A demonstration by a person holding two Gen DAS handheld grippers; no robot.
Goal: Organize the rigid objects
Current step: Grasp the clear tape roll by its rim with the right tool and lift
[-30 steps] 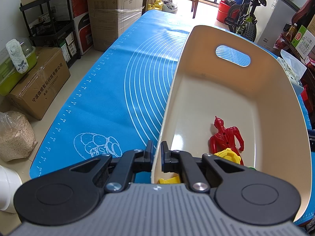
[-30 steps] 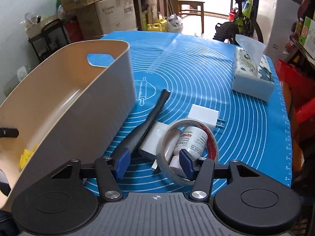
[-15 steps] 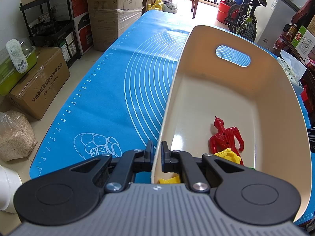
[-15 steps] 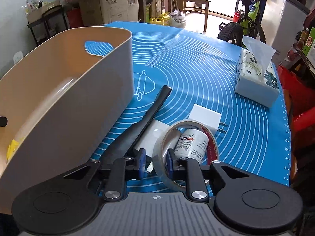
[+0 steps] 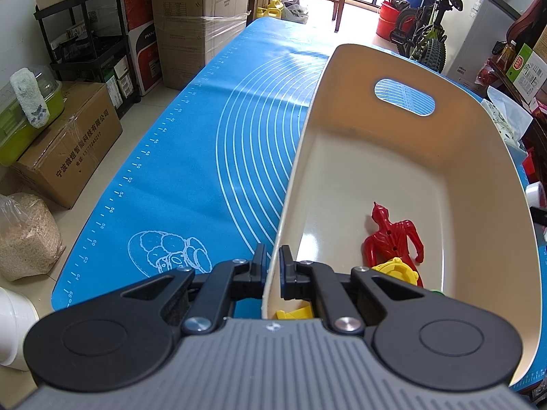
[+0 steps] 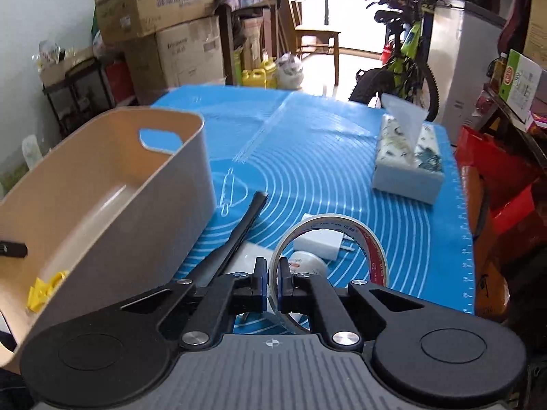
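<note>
Left gripper [image 5: 271, 268] clenched on the near side wall of the cream oval plastic bin [image 5: 485, 157], one pad outside, one inside. Bin sits on the blue silicone baking mat [image 5: 191, 157]. Inside, at the near end: red plastic toy figure [image 5: 393, 235] lying flat, yellow round plastic piece [image 5: 396, 270] touching it at its 6 o'clock, another yellow plastic scrap [image 5: 295, 313] at 8 o'clock of that.

Right gripper [image 6: 271, 282] grasping the near wall of the clear tape roll with red-printed core [image 6: 369, 239]; roll stands on edge, appears lifted off the mat. Jaws pinch the band, just closed. Bin at 9 o'clock of the roll. Under and past the roll: long black plastic handle [image 6: 239, 230] at 10 o'clock, white plug adapter [image 6: 324, 239], small white labelled bottle [image 6: 307, 261]. Floral tissue box [image 6: 408, 164] at 1 o'clock, well apart.
</note>
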